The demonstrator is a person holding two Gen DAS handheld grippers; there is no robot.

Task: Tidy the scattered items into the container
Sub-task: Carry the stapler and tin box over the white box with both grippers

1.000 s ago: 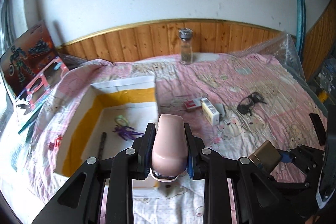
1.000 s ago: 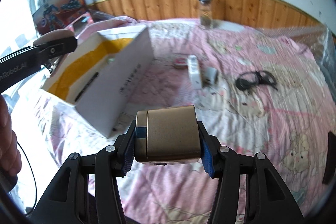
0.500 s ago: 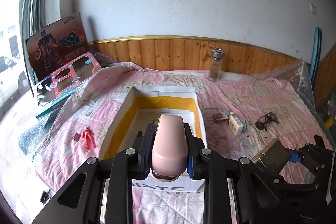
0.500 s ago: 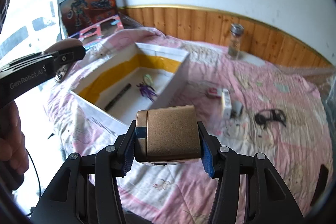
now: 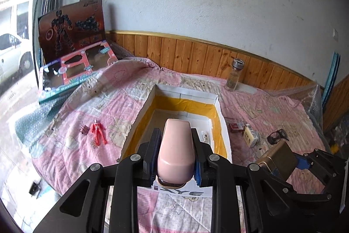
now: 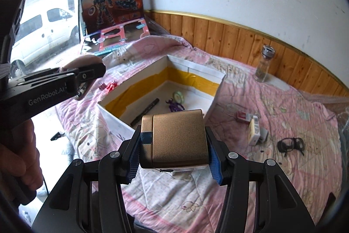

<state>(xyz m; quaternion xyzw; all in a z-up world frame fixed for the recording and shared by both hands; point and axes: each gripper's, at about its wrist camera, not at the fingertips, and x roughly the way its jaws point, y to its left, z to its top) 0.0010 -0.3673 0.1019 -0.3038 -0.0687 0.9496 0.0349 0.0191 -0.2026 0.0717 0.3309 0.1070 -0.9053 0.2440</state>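
I have the left hand-held gripper (image 5: pixel 175 151) clamped on a pale pink rounded case (image 5: pixel 176 150), its two jaws pressed against the case's sides, and it hangs above the near end of the white box (image 5: pixel 222 121) with the yellow band inside. My right hand-held gripper (image 6: pixel 174 146) is clamped on a bronze-coloured box (image 6: pixel 178 139), held over the near edge of the bed's pink quilt (image 6: pixel 272 178), just to the right of the white box's near corner. Inside the white box I see a dark pen (image 6: pixel 145 111), a purple figure (image 6: pixel 174 105) and a small roll of tape (image 6: pixel 178 96) lying on its floor. On the quilt to the right of the white box lie a red pack (image 6: pixel 242 116), a white carton (image 6: pixel 254 131) and, nearer the right edge, black glasses (image 6: pixel 291 145). A red figure (image 5: pixel 98 131) lies on the quilt near the bed's left edge. A glass bottle (image 6: pixel 265 63) stands upright at the far edge by the wood panelling. A hand (image 6: pixel 18 156) grips the left device's handle
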